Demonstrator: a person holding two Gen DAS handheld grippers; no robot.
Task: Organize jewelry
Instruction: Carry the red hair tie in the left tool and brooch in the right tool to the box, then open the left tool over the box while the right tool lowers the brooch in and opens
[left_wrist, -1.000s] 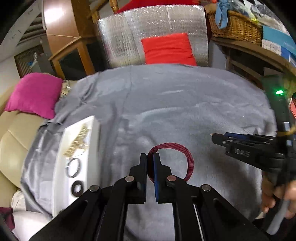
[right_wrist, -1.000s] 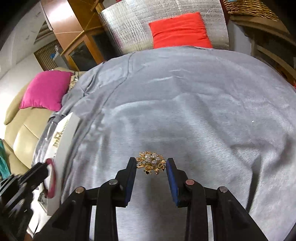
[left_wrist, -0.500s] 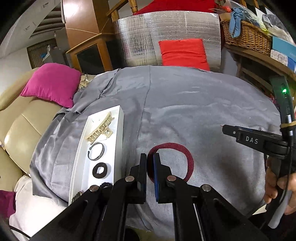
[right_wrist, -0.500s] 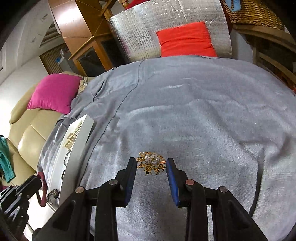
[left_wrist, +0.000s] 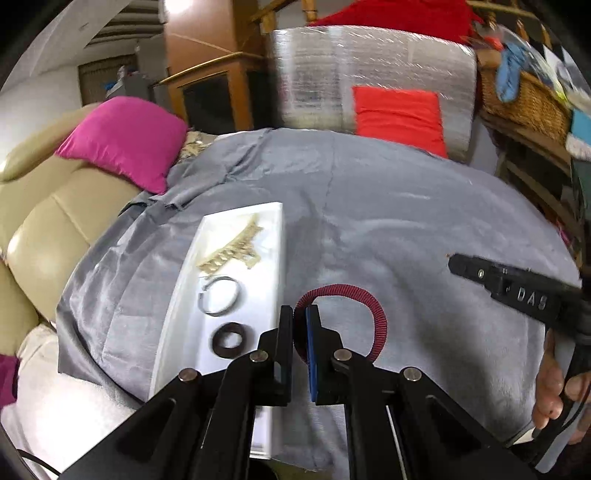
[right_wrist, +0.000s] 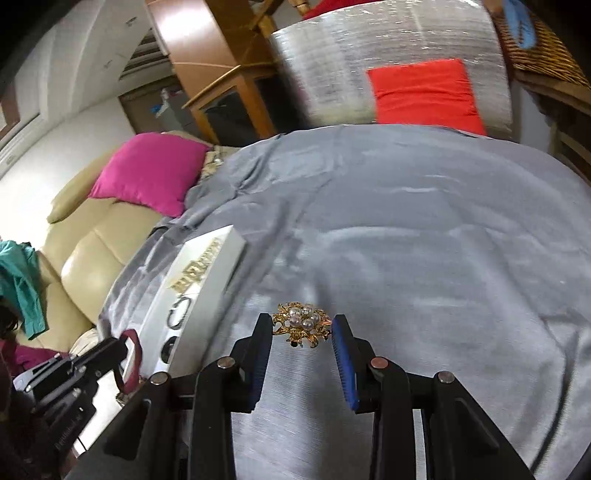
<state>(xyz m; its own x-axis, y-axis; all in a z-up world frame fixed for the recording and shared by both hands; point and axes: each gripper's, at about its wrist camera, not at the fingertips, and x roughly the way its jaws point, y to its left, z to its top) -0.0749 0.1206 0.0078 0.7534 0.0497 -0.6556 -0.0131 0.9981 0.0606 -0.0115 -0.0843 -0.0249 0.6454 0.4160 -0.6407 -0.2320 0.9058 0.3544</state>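
The red bangle (left_wrist: 369, 314) is pinched at its left edge between the nearly closed jaws of the left gripper (left_wrist: 300, 332), its loop arcing out toward 2 o'clock over the grey cloth (left_wrist: 388, 221). Whether it hangs clear of the cloth cannot be told. At 10 o'clock from that gripper lies the white tray (left_wrist: 275, 258), its long side running toward 12. In it, from far to near, sit a gold necklace (left_wrist: 232, 253), a thin metal ring (left_wrist: 219, 295) and a dark ring (left_wrist: 229, 335), each apart from the next.

In the right wrist view the gold brooch (right_wrist: 302, 325) with pearl beads sits between the right gripper's (right_wrist: 302, 332) fingers, which stand moderately apart and hold it by its two sides. The tray (right_wrist: 221, 273) lies at 10 o'clock from the brooch, with the left gripper (right_wrist: 122, 350) and bangle (right_wrist: 135, 354) at 8 o'clock. A pink cushion (right_wrist: 147, 171) rests on the beige sofa (right_wrist: 85, 258) beyond the cloth, and a red cushion (right_wrist: 421, 92) at 1 o'clock.
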